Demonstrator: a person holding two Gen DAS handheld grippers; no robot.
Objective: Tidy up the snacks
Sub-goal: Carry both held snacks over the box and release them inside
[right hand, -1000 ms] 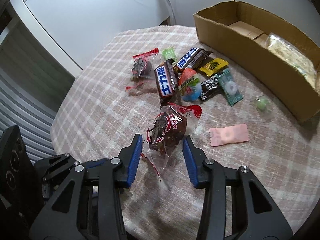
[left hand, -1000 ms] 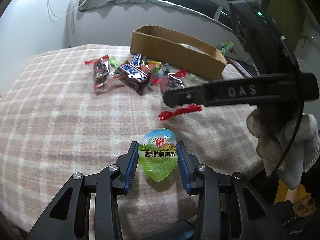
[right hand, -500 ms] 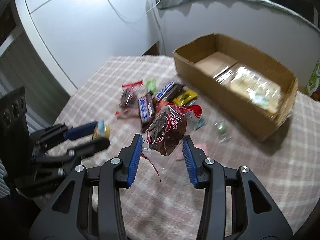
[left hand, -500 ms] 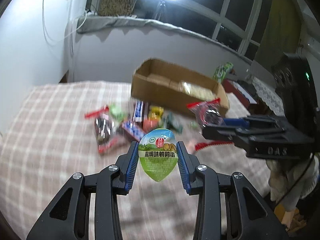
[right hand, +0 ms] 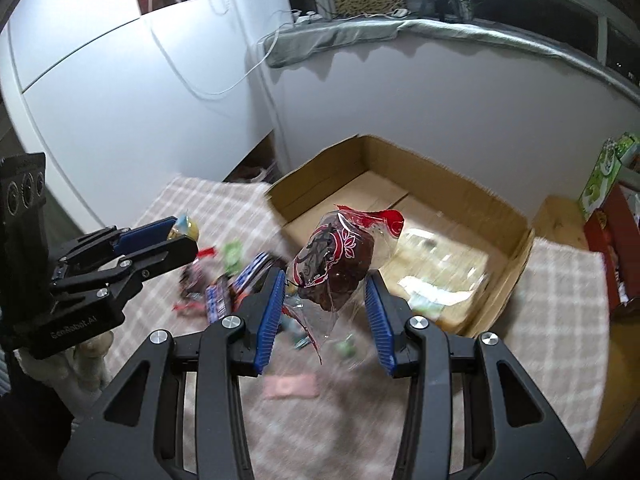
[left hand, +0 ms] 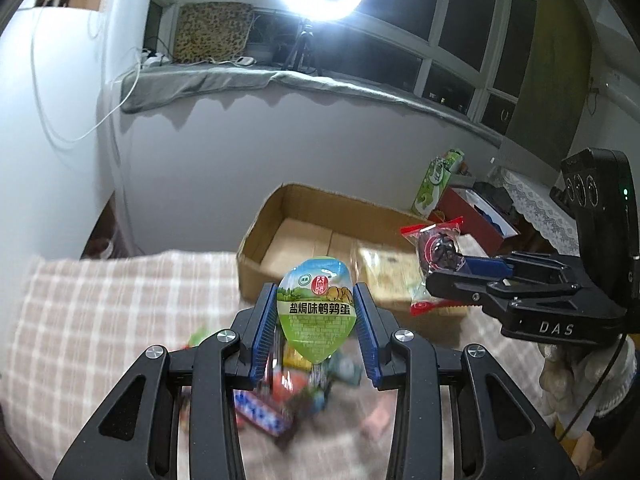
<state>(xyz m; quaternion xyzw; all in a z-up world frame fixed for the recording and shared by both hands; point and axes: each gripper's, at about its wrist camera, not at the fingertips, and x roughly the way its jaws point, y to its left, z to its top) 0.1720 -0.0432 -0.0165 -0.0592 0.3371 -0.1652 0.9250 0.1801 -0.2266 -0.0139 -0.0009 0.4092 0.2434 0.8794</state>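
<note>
- Snacks: I've got one in each gripper, both held in the air on the near side of the cardboard box (right hand: 472, 196).
- My left gripper (left hand: 316, 330) is closed part-way on a green teardrop-shaped quail egg pack (left hand: 317, 308), glossy printed film, blue ribbed pads tight on both sides.
- My right gripper (right hand: 326, 304) is pinching a crinkly clear pouch (right hand: 340, 256) w/ red print, dark lumpy contents; jaws part-closed, loose film tail hanging below.
- Box: brown corrugated, open top, flat pale packets on its floor.
- Rest of the pile (right hand: 224, 280): blurred wrappers on the plaid cloth (right hand: 560, 300), in front of the box's left corner.
- Pink flat packet (right hand: 292, 386) lies nearer me than the box, apart from the pile.
</note>
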